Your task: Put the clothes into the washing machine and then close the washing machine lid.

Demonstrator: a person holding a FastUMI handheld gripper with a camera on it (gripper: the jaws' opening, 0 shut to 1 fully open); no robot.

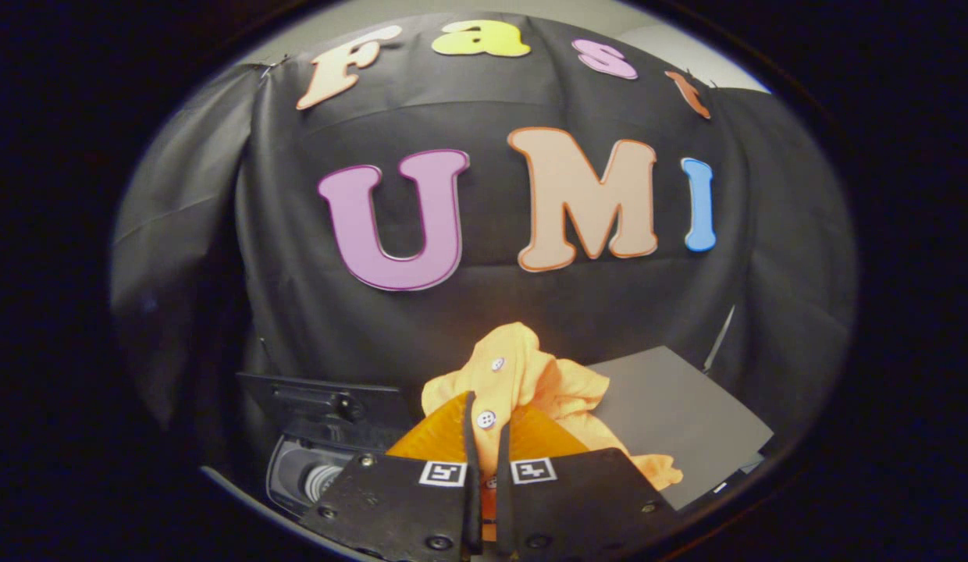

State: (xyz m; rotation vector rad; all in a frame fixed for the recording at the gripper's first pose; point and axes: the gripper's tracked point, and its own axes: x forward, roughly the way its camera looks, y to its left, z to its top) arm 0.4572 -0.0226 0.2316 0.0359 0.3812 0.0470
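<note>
Gripper view: gripper [488, 425] is clamped on a crumpled orange cloth garment w/ small white buttons [531, 375]. Both fingers press the fabric, w/ just a thin strip of it and one button showing in the narrow gap between them. Rest of the garment bunches up ahead of the fingertips and spills off to the right side of the fingers, a fold trailing down past the right finger. Garment looks lifted, held up in front of the booth's black cloth wall [484, 312].

Below and left of the fingers sits a dark washing machine w/ a round drum opening [316, 476]; its black lid [328, 406] stands raised behind the opening, so the drum is uncovered. Inside of the drum is dim, can't tell what's in it. Right of the garment, beyond the right finger, lies a flat grey rectangular panel [679, 421], slightly tilted, edge near the wall.
</note>
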